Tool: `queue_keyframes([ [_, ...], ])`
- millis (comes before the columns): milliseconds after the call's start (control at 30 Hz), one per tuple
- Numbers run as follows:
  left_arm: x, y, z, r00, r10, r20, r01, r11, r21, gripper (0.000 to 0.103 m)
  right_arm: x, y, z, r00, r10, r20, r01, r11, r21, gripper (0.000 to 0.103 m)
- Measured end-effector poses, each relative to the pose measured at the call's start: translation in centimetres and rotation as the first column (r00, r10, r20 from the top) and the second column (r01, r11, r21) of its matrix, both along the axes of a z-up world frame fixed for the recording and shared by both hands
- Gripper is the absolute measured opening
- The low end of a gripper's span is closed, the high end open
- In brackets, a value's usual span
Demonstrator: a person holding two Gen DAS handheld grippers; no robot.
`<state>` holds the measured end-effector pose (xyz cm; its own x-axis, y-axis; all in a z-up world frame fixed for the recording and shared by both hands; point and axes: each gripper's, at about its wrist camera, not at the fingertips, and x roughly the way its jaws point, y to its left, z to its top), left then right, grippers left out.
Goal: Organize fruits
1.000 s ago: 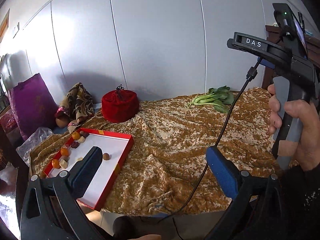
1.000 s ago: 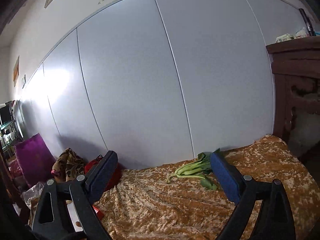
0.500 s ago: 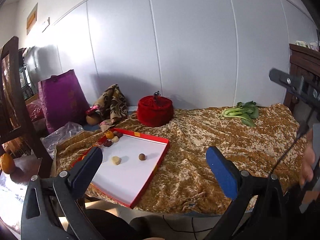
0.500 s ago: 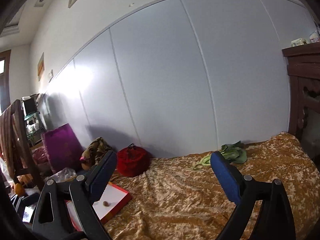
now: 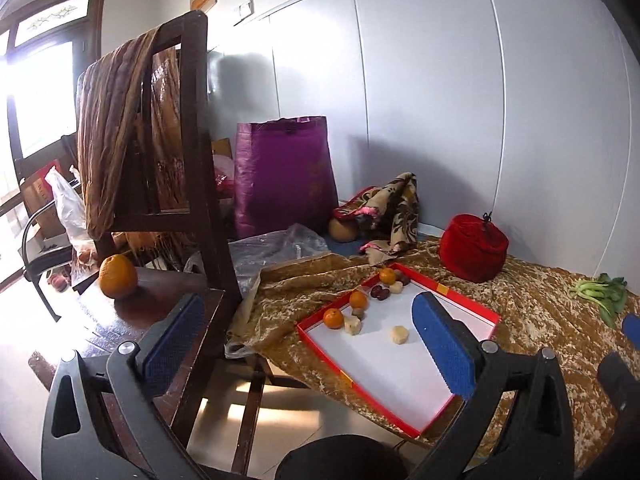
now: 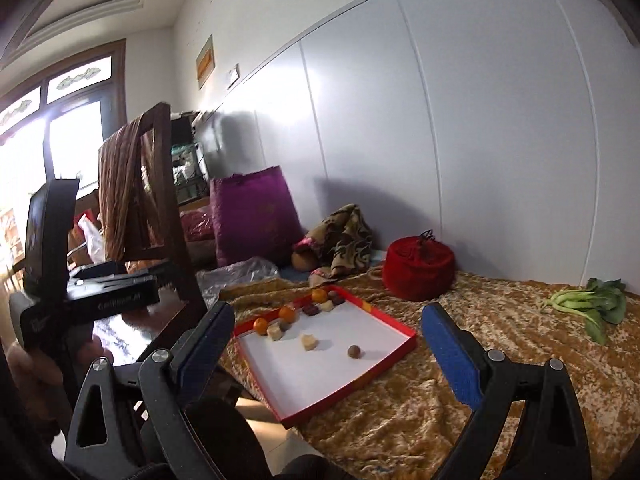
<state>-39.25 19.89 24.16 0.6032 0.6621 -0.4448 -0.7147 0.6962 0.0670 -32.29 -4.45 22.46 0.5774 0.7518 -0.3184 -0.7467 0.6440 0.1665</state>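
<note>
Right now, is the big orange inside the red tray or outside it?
Outside. The big orange sits on the wooden chair seat, apart from the red tray.

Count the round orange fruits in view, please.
4: three small ones along the far-left edge of the red-rimmed white tray at; one larger on the dark wooden chair. Others may be hidden.
</note>
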Motion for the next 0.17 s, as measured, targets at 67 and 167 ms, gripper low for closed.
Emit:
queue_keyframes([
  [67, 0.7, -0.3, -0.3, 1.0, -0.012, -0.023, 0.012, 1.0, -0.001, 0.103, 0.2, 1.1, -0.9, 0.999, 0.027, -0.027, -0.027, 1.0, -0.008, 0.095],
  [167, 2.1, -1.8, -0.6, 0.999, -0.028, -0.018, 0.028, 1.0, 0.007, 0.103, 1.1, 0.9, -1.3, 0.998, 0.03, -0.053, -0.03, 1.0, 0.003, 0.095],
])
